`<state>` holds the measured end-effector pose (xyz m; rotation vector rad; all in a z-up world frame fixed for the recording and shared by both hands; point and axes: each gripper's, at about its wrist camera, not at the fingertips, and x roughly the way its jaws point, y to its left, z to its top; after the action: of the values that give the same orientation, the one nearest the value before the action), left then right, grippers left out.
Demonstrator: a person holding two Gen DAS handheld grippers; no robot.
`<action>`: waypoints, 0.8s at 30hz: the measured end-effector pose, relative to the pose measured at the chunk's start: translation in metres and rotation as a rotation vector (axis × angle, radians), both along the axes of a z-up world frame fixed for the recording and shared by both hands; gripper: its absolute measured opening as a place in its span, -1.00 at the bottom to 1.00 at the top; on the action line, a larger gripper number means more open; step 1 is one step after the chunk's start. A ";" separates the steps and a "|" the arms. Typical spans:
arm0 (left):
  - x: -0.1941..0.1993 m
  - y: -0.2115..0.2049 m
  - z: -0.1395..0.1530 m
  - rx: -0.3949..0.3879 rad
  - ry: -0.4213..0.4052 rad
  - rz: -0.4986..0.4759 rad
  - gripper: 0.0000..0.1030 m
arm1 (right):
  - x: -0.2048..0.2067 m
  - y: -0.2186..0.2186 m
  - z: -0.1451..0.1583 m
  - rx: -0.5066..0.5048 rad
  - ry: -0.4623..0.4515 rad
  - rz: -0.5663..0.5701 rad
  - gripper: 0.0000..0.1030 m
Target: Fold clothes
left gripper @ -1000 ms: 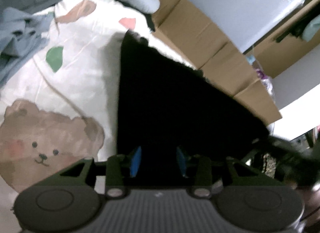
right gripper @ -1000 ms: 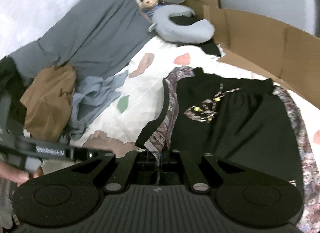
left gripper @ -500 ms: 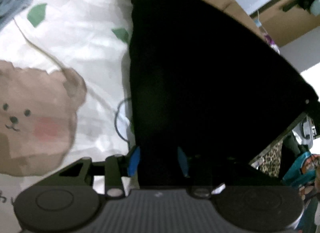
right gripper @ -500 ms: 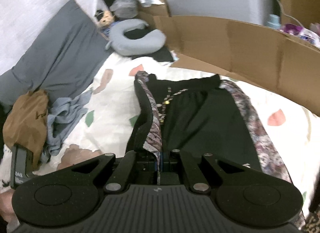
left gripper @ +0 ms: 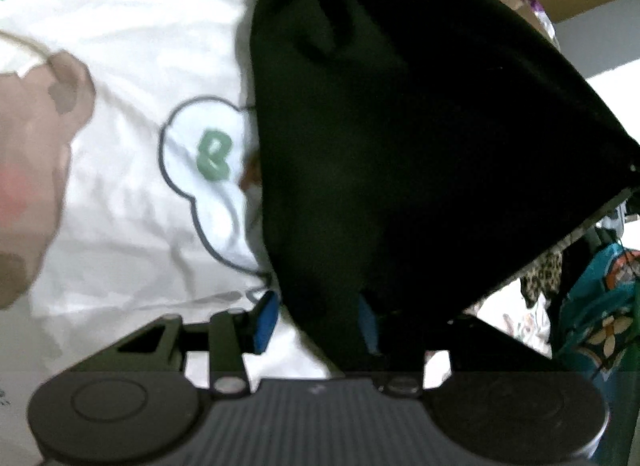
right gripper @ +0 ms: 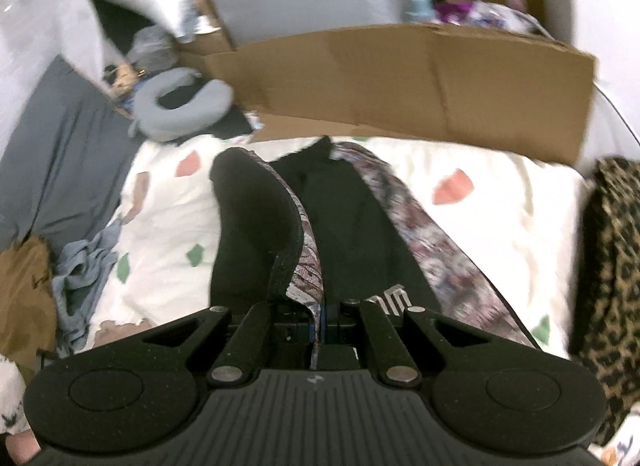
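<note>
The right gripper (right gripper: 319, 320) is clenched on the patterned side edge of the black shorts (right gripper: 352, 225), which lie on the white printed bed sheet (right gripper: 500, 234) in front of a cardboard panel (right gripper: 400, 77) — the left half lifted and folding over. The left gripper (left gripper: 316, 320) has just been widening its jaws; black cloth hangs between them, but whether the pads grip it I cannot tell
</note>
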<state>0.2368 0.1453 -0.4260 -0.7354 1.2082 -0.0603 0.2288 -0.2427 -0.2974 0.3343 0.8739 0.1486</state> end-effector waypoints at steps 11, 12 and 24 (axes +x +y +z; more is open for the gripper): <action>-0.006 -0.025 -0.030 -0.098 0.046 -0.043 -0.11 | -0.025 -0.055 -0.041 0.066 0.063 -0.172 -0.98; -0.007 -0.025 -0.033 -0.107 0.049 -0.039 -0.11 | -0.027 -0.060 -0.046 0.068 0.069 -0.190 -0.98; -0.008 -0.017 -0.053 -0.218 -0.047 -0.006 -0.36 | -0.047 -0.106 -0.128 0.087 0.165 -0.327 -0.97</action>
<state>0.2285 0.1283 -0.4792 -0.9152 1.1699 -0.2160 0.1816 -0.3491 -0.4259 0.5718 0.9650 -0.1459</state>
